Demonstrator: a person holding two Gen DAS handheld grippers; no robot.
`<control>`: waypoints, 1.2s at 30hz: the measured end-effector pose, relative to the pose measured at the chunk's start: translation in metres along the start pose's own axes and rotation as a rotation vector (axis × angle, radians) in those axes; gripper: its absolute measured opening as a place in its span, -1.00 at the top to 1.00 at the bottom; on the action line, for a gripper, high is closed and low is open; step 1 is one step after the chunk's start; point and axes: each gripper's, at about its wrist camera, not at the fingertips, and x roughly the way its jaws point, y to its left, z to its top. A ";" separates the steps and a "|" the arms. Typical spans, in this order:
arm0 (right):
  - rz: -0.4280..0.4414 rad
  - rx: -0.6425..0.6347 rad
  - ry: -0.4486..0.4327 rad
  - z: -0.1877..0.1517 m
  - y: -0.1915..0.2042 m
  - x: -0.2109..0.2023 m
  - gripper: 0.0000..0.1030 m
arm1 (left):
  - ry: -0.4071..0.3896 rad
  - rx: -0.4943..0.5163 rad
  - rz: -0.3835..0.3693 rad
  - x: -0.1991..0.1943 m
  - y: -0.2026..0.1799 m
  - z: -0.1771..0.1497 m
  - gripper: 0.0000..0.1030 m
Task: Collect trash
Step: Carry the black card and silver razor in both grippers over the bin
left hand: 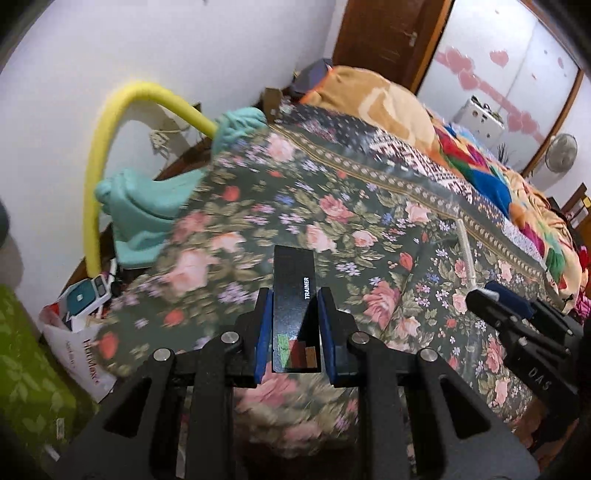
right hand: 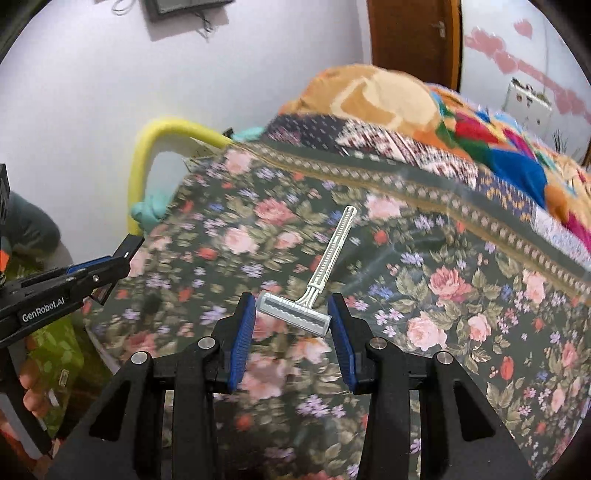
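Note:
My left gripper is shut on a flat black box with the white word TRAINER on it, held above the floral bedspread. The blue pads press on its two long sides. My right gripper is shut on the head of a grey disposable razor, whose ribbed handle sticks up and away from me. In the left wrist view the right gripper shows at the right with the razor handle above it. The left gripper shows at the left in the right wrist view.
A rumpled orange and multicoloured blanket lies along the bed's far side. A yellow foam tube arches by the white wall, with teal cloth under it. A white shopping bag holding boxes stands on the floor at the left. A brown door is behind.

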 end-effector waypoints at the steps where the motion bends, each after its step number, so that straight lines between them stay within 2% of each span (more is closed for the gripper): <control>1: 0.007 -0.014 -0.013 0.001 0.010 -0.008 0.28 | -0.009 -0.006 0.005 -0.006 0.004 -0.002 0.54; 12: 0.118 -0.166 -0.089 -0.012 0.114 -0.058 0.28 | -0.102 -0.069 0.092 -0.098 0.072 -0.051 0.54; 19: 0.213 -0.276 -0.074 -0.040 0.183 -0.068 0.28 | -0.101 -0.129 0.153 -0.136 0.122 -0.096 0.54; 28: 0.342 -0.400 0.029 -0.090 0.261 -0.055 0.28 | -0.065 -0.199 0.215 -0.166 0.180 -0.158 0.54; 36: 0.398 -0.481 0.180 -0.132 0.310 -0.021 0.28 | 0.028 -0.264 0.226 -0.158 0.220 -0.216 0.54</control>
